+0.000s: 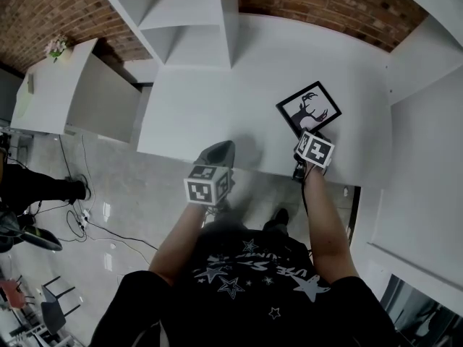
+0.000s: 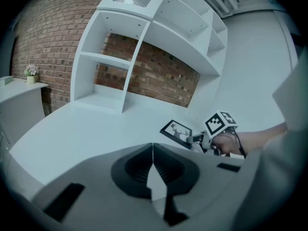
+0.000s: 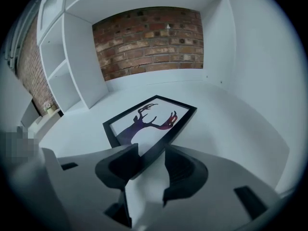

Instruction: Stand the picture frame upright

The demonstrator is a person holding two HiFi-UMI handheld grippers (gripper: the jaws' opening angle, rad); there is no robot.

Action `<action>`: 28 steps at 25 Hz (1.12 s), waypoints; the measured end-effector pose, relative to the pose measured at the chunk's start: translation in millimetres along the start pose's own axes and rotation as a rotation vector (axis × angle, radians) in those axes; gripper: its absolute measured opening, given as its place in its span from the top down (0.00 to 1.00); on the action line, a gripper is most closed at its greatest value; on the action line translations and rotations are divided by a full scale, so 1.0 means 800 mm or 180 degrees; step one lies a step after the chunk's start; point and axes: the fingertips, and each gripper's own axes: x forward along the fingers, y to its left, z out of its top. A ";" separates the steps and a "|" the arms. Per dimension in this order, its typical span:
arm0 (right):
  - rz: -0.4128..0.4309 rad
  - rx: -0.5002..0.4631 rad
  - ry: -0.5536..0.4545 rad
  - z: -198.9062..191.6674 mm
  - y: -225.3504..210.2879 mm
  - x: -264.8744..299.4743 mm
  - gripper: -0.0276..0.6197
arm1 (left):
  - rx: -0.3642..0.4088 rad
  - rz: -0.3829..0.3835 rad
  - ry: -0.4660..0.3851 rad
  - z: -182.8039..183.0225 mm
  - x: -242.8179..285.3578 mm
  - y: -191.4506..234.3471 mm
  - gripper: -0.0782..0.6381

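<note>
Nearest the head camera is the person's dark shirt with pale printed stars (image 1: 246,273), and both bare forearms reach out from it over the front edge of a smooth white tabletop (image 1: 210,107).

A rectangular picture frame with a thin black moulding (image 1: 309,108) lies face up on the right part of that tabletop, close to the front edge and not upright. It sits skewed: its long sides run from near-left to far-right, and one corner points back toward the person. Its white picture carries a dark stag silhouette; only the right gripper view shows purple and red tints in it, with the antlers toward the far end.

The right gripper (image 3: 151,153), matte grey with ribbed dark pads, has its jaws spread wide, and the frame's near corner lies in the gap between them. Whether either pad touches the moulding cannot be made out. In the head view its square-marker cube covers most of this meeting.

The left gripper (image 2: 153,153) has its jaws pressed together on nothing. It hangs over the table's front edge, well to the left of the frame. Its view alone shows the frame from the side, low against the table, with the right hand (image 2: 226,141) just behind it.

Beyond stand white open shelves (image 1: 195,20) against a rough red brick wall (image 1: 325,6). A small pot of flowers (image 1: 56,48) sits on a white side counter at far left.
</note>
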 end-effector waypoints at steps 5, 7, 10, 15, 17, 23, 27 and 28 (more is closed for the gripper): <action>0.0101 0.0239 0.0014 -0.001 -0.001 0.004 0.69 | 0.0028 0.0013 -0.0013 -0.005 -0.004 0.001 0.87; 0.0127 0.0256 0.0004 -0.001 -0.001 0.004 0.69 | 0.0032 0.0030 0.0012 -0.011 -0.006 0.001 0.87; 0.0178 0.0207 0.0018 -0.004 0.000 0.002 0.69 | 0.0019 0.0038 0.0051 -0.018 -0.011 -0.001 0.87; 0.0337 -0.0035 0.0139 -0.014 0.009 -0.005 0.70 | 0.0004 0.0052 0.0035 -0.023 -0.018 -0.002 0.87; 0.0393 -0.0117 0.0173 -0.019 0.011 -0.009 0.70 | -0.0003 0.0061 0.0030 -0.024 -0.021 -0.004 0.87; 0.0606 -0.0337 0.0167 -0.039 0.014 -0.027 0.71 | 0.0011 0.0040 0.0021 -0.033 -0.024 -0.019 0.87; 0.0808 -0.0447 0.0165 -0.053 0.016 -0.040 0.71 | 0.0062 0.0028 0.0086 -0.046 -0.029 -0.030 0.87; 0.0842 -0.0473 0.0177 -0.056 0.016 -0.043 0.71 | 0.0061 0.0028 0.0096 -0.049 -0.031 -0.032 0.87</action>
